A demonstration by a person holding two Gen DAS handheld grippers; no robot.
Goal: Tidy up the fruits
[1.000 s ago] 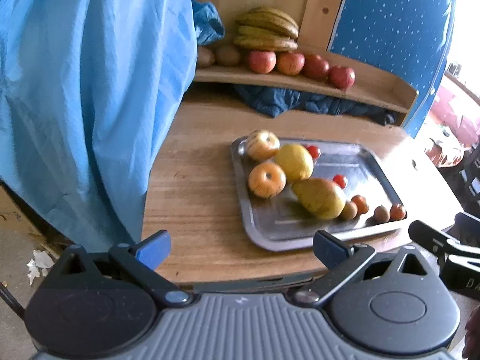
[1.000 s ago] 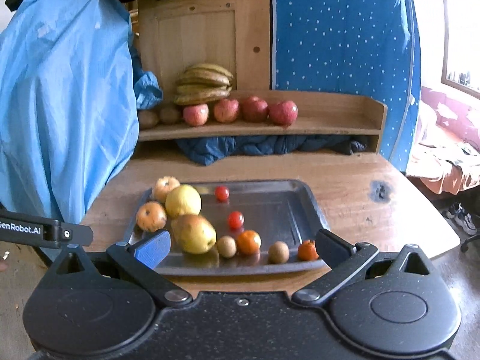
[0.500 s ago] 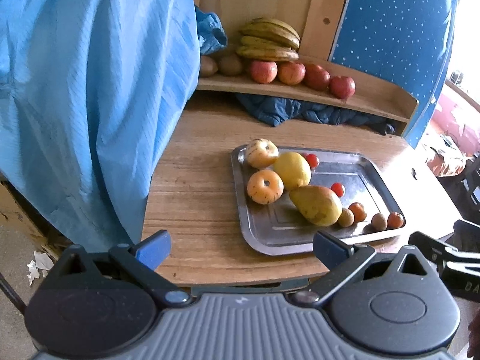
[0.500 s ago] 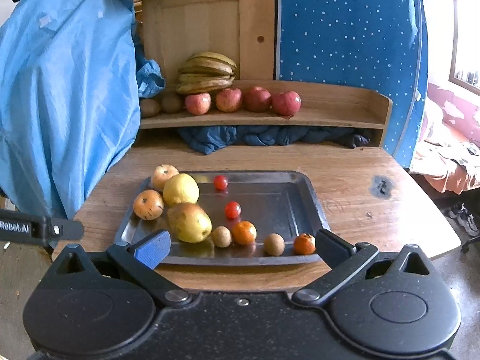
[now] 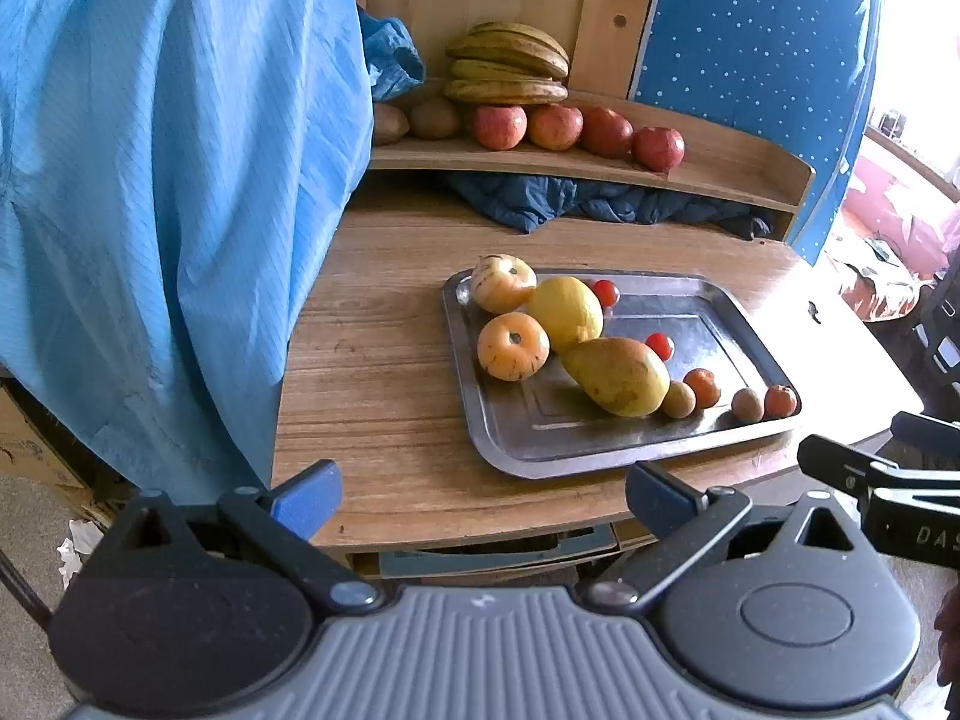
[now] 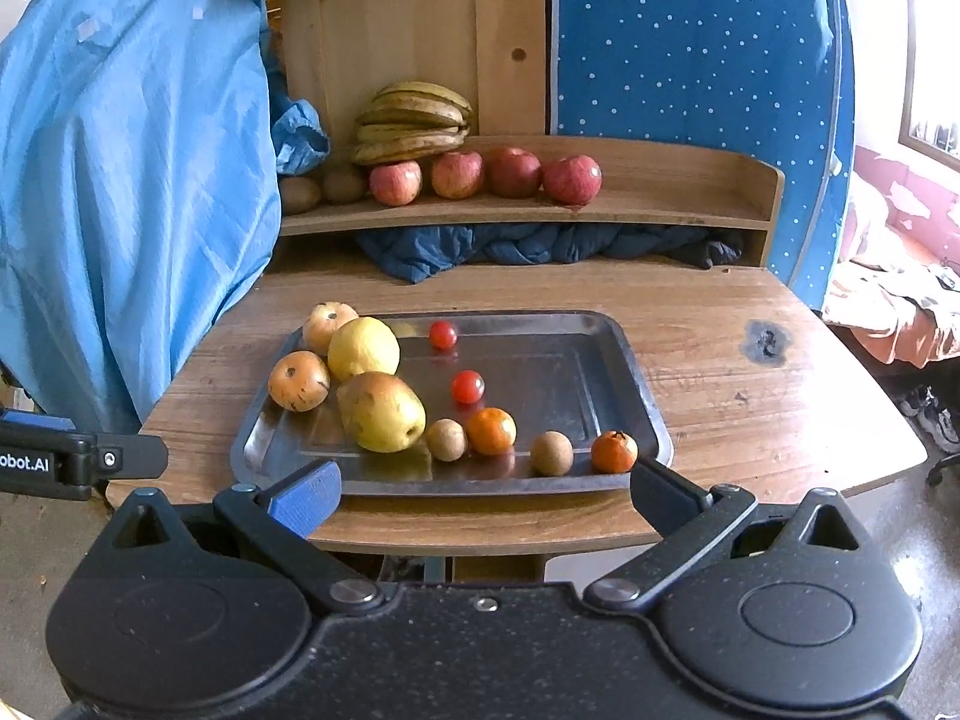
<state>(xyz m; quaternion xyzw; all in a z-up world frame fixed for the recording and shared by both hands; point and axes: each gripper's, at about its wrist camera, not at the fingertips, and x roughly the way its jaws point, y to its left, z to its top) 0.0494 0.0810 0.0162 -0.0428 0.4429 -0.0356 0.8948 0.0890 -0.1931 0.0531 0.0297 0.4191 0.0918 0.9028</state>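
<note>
1. Compared with one second ago, both cameras are sitting farther back from the table [image 6: 750, 360]: more of its front edge is showing, and the metal tray [image 6: 606, 360] is looking smaller.
2. The fruits themselves are not changing place in that time, so for the task this is meaning only a pull-back, not a sorting move.
3. On the tray, the two pale round fruits [image 5: 513, 346], the lemon [image 6: 363, 349] and the pear [image 6: 381, 411] are crowding the left end, while two cherry tomatoes [image 6: 467, 386] are lying in the middle.
4. Two small oranges [image 6: 492, 431] and two small brown fruits [image 6: 447, 439] are lining up along the tray's front edge.
5. The bananas [image 6: 414, 120], four red apples [image 6: 513, 171] and what are probably kiwis [image 6: 345, 183] are resting on the shelf [image 6: 690, 192] at the table's back edge.
6. The left gripper [image 5: 483, 492] is hovering before the front-left corner of the table, with its jaws spread wide and holding nothing.
7. The right gripper [image 6: 486, 483] is hovering level before the front edge, facing the tray, also spread apart and empty.
</note>
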